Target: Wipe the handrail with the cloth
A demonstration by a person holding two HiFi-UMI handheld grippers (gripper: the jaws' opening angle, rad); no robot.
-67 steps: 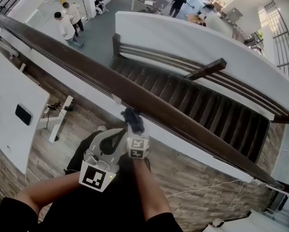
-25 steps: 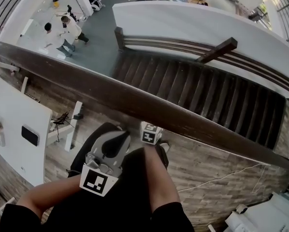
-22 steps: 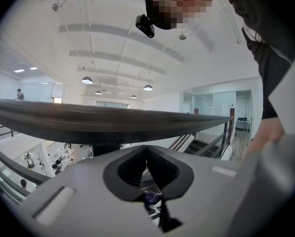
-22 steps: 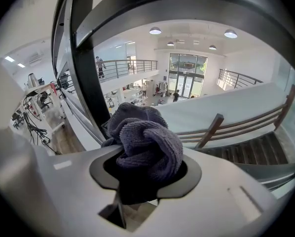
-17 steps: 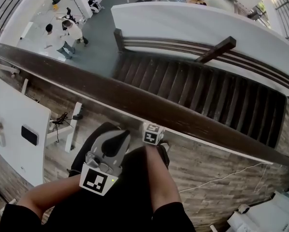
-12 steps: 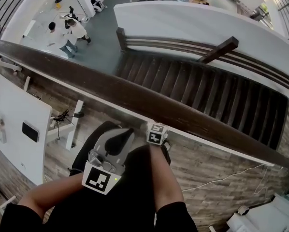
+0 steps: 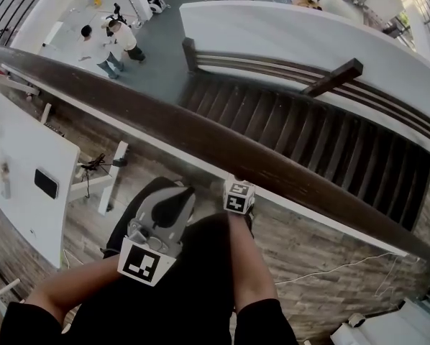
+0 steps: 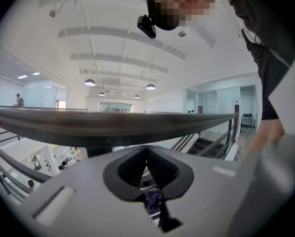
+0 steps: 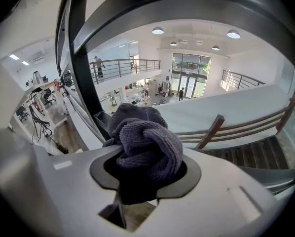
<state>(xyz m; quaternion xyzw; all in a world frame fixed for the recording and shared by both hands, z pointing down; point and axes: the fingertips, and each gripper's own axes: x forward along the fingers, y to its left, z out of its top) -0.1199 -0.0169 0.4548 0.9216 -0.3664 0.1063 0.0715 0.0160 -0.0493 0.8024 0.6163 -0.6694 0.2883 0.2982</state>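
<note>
right tongs (image 9: 146, 176) clamped on bunched grey-purple cloth (image 9: 145, 139), just under dark wooden handrail (image 7: 200, 139), beside black post (image 9: 86, 83); contact between cloth and rail unclear. left tongs (image 8: 147, 154) pressed together, nothing between them, held close beside right arm, pointing up at rail underside. staircase (image 7: 308, 142) lay beyond rail.

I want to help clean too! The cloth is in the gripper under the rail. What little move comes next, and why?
Probably lift the right gripper a little, so the cloth presses against the handrail. The jaws are shut on the cloth, and in the right gripper view the rail arcs above it with a gap showing, so the cloth seems not to be touching.
</note>
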